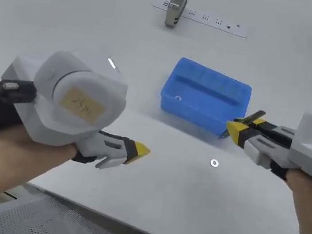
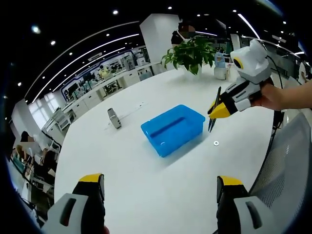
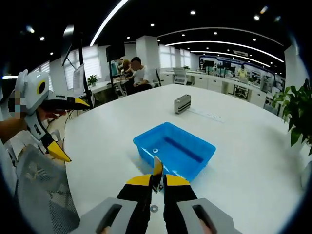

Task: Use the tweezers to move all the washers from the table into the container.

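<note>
Washer (image 1: pixel 214 163) lies on the counter (image 1: pixel 162 199) just beneath the right gripper (image 1: pixel 234 128), clamped on the tweezers (image 2: pixel 211 124); left gripper (image 1: pixel 141 149), wide open and empty, sits farther off.

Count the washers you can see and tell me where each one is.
2. One washer lies on the white table, on the person's side of the blue container. A second washer lies inside the container, near one end. Others may be hidden.
</note>
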Tool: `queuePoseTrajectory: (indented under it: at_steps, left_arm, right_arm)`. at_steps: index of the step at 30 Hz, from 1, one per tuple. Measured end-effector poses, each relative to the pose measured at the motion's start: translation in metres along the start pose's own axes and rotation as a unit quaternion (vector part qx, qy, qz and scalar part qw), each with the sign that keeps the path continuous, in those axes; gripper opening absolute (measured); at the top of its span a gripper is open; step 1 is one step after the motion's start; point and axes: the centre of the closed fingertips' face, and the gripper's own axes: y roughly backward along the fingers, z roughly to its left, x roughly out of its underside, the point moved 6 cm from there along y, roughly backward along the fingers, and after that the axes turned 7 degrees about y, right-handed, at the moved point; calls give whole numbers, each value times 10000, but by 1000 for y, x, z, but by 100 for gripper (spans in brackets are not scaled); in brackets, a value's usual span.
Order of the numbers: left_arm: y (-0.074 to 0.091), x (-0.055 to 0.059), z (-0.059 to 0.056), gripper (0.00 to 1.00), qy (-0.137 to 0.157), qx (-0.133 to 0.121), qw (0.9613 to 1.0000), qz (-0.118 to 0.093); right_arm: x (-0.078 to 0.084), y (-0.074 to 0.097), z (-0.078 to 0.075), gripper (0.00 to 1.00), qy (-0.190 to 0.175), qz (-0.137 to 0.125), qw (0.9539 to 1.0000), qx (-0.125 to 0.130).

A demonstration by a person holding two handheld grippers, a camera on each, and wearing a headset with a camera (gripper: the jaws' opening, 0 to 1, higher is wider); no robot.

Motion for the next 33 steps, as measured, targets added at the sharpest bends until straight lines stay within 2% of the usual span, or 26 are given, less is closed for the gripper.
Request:
queuePoseTrajectory:
  at_steps: [6, 12, 24, 28, 29, 33]
  left_arm:
    - [1, -3, -2, 98, -31, 27, 10000, -22]
    - [2, -4, -4, 98, -52, 37, 10000, -32]
    - [0, -2, -1, 98, -48, 18, 10000, -17]
    - [-1, -1, -2, 98, -36, 25, 10000, -8]
    - [-1, -1, -2, 98, -46, 22, 10000, -2]
    - [1, -1, -3, 98, -31, 25, 10000, -19]
  right_arm:
    - [16, 1, 3, 5, -85, 197, 9998, 25]
    - [31, -8, 1, 5, -114, 380, 9992, 31]
    - [27, -10, 2, 5, -324, 342, 9989, -22]
    - [32, -13, 4, 5, -290, 435, 9986, -44]
    - [30, -12, 4, 5, -309, 307, 9991, -24]
    - [30, -12, 3, 4, -249, 372, 9990, -13]
